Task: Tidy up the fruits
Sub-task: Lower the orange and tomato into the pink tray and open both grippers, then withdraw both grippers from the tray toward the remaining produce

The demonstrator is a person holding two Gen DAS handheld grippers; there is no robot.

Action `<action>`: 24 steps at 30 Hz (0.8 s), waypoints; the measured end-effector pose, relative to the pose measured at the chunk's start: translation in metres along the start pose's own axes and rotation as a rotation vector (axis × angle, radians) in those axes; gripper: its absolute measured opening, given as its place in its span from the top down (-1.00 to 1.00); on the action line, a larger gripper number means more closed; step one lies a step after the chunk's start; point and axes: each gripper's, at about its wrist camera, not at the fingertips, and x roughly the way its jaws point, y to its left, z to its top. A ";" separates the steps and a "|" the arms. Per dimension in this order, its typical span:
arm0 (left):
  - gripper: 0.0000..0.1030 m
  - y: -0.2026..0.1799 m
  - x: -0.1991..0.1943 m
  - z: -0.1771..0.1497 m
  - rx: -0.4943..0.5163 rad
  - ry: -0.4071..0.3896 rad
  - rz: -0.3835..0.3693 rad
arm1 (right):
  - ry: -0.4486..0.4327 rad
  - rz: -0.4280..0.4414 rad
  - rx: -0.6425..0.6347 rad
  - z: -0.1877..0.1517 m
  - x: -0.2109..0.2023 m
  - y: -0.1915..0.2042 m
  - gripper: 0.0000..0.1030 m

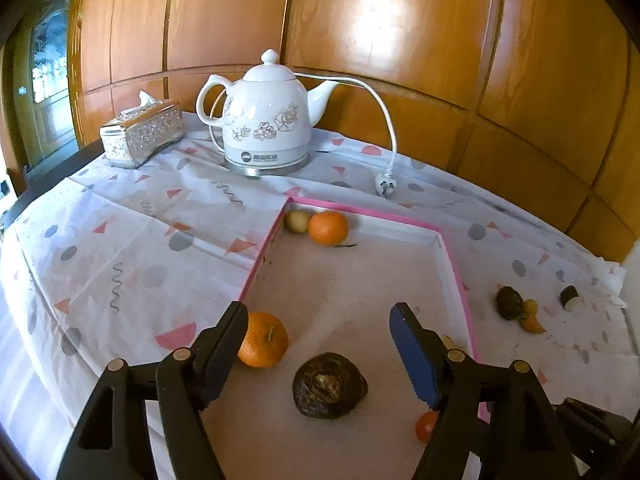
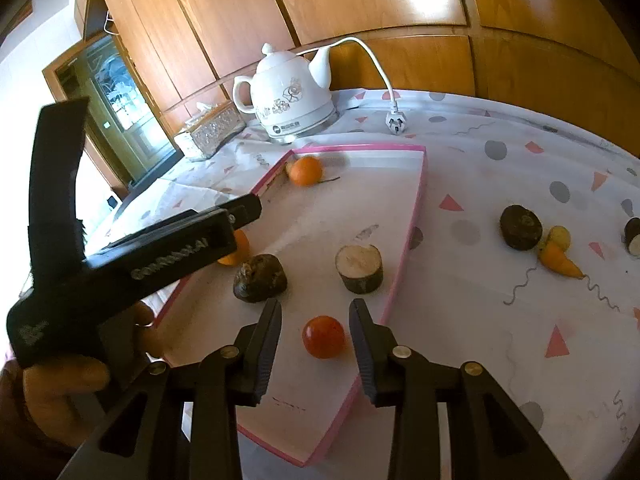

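Observation:
A pink-rimmed tray [image 1: 360,210] lies on the patterned cloth. My left gripper [image 1: 320,312] is open over it; a dark brown round fruit [image 1: 329,386] lies on the tray floor below the gap, untouched. An orange [image 1: 264,340] sits by the left finger. Another orange [image 1: 328,227] and a small yellow fruit [image 1: 298,221] rest in the far corner. My right gripper [image 2: 316,308] is open, with a small red tomato [image 2: 323,337] lying on the tray between its fingers, the pads clear of it. A cut dark piece with a pale face [image 2: 359,268] stands nearby.
On the cloth right of the tray lie a dark round fruit [image 2: 520,227], a small yellow fruit [image 2: 559,237], an orange piece [image 2: 558,263] and a dark piece with a white face [image 2: 634,236]. A white kettle [image 1: 276,120], its plug [image 1: 384,188] and a tissue box [image 1: 142,134] stand at the back.

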 end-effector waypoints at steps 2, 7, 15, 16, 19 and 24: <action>-0.43 -0.001 -0.002 -0.001 0.002 0.003 -0.008 | -0.012 -0.014 0.010 -0.001 -0.004 -0.004 0.31; -0.43 -0.007 -0.003 -0.007 -0.001 0.030 -0.014 | -0.039 -0.063 0.056 -0.002 -0.012 -0.018 0.31; -0.43 -0.014 0.000 -0.015 0.014 0.065 -0.010 | -0.052 -0.135 0.152 -0.013 -0.025 -0.055 0.31; -0.43 -0.015 0.000 -0.015 0.016 0.065 -0.015 | -0.054 -0.145 0.167 -0.015 -0.026 -0.061 0.31; -0.44 -0.020 0.000 -0.016 0.032 0.067 -0.029 | -0.061 -0.183 0.207 -0.020 -0.032 -0.078 0.31; -0.44 -0.034 -0.002 -0.016 0.063 0.073 -0.085 | -0.071 -0.254 0.277 -0.030 -0.045 -0.110 0.31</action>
